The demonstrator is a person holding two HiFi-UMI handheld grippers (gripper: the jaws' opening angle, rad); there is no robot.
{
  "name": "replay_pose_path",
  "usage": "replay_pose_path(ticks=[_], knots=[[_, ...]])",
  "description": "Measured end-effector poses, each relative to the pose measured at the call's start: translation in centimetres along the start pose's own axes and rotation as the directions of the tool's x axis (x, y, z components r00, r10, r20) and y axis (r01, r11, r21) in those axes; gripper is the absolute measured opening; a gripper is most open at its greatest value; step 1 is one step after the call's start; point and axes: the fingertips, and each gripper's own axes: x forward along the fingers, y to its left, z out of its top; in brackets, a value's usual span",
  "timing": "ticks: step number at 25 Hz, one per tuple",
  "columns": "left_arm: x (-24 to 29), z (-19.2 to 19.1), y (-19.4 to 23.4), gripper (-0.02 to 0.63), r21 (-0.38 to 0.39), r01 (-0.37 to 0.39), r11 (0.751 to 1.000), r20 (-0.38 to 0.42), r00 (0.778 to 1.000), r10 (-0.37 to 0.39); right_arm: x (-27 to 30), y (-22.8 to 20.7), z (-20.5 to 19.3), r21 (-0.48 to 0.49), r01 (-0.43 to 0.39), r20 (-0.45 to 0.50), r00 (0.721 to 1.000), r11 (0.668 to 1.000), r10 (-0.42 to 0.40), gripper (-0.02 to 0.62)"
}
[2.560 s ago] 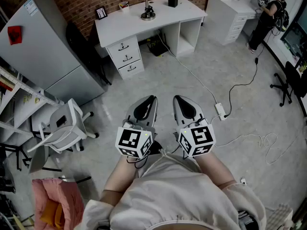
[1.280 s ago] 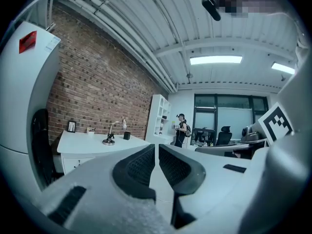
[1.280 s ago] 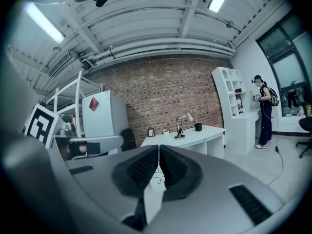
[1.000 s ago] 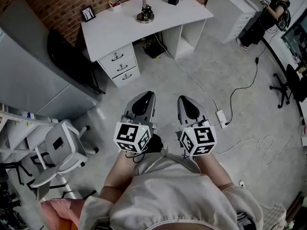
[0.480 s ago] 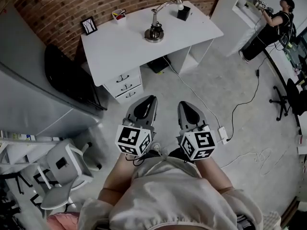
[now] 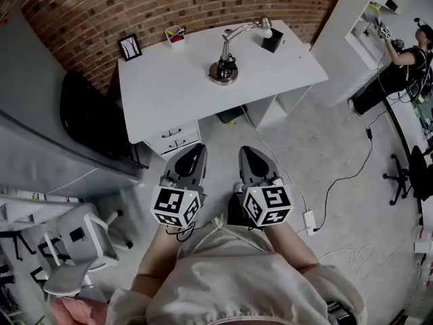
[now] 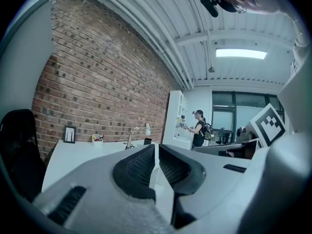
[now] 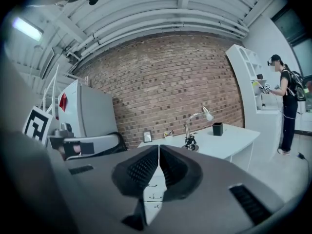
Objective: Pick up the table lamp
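The table lamp [image 6: 226, 65] is chrome, with a round base, a curved neck and a small white shade; it stands on the white desk [image 6: 169, 87] against the brick wall. It also shows far off, as the lamp [image 7: 132, 136] in the left gripper view and the lamp [image 8: 191, 133] in the right gripper view. My left gripper [image 6: 191, 156] and right gripper [image 6: 250, 158] hang side by side over the floor just in front of the desk, well short of the lamp. Both are shut with nothing between the jaws.
On the desk stand a picture frame [image 6: 130, 46], a pen cup [image 6: 175, 35] and a black box [image 6: 273, 40]. A black chair [image 6: 91, 120] sits left of the desk, drawers [image 6: 174, 139] below it. A cable and power strip [image 6: 310, 220] lie on the floor at right. A person [image 6: 399, 63] stands far right.
The desk and lamp have drawn closer and moved down in the head view as I walked toward them. Both grippers stay shut and side by side.
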Motion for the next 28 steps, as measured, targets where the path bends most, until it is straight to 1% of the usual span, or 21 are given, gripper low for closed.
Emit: replay_pose_path(ticks=[2,6,9,13,15,17,19,22,28], knots=[[2.8,0.8,0.5,0.038,-0.012,-0.025,1.000,0.009,1.000,0.025,2.1,-2.0,1.3,-0.014,-0.032,0.000,0.999,0.999,0.032,0.028],[8.3,2.7,0.3,0.038,-0.058,-0.040,0.998,0.033,0.999,0.042,6.0,-5.5,3.7,-0.044,-0.115,-0.018,0.993,0.992,0.115,0.028],[12.5,3.7,0.6,0.038,-0.052,-0.085,0.995,0.053,0.995,0.088,8.8,-8.5,5.3,-0.065,-0.163,-0.023,0.987,0.985,0.161,0.028],[17.0,3.1,0.6,0.038,-0.057,-0.135,0.989,0.027,0.990,0.136,11.5,-12.5,6.4,-0.069,-0.201,-0.044,0.979,0.977,0.198,0.028],[18.5,2.9,0.9,0.038,-0.049,-0.153,0.987,0.014,0.988,0.154,12.8,-14.2,6.3,-0.069,-0.205,-0.064,0.977,0.976,0.201,0.028],[19.8,2.8,1.5,0.038,-0.044,-0.173,0.984,0.002,0.985,0.173,14.2,-15.6,6.2,-0.047,-0.208,-0.084,0.975,0.977,0.203,0.028],[20.8,2.5,2.6,0.038,-0.053,-0.199,0.978,-0.008,0.980,0.199,15.3,-16.4,6.2,-0.024,-0.216,-0.097,0.972,0.976,0.213,0.028],[22.2,1.9,4.5,0.038,-0.071,-0.230,0.971,-0.020,0.973,0.229,17.4,-16.9,6.4,-0.041,-0.233,-0.104,0.968,0.972,0.228,0.028],[25.3,1.9,9.5,0.038,-0.079,-0.237,0.968,-0.018,0.972,0.236,23.0,-16.5,7.1,-0.075,-0.246,-0.118,0.965,0.966,0.236,0.028]])
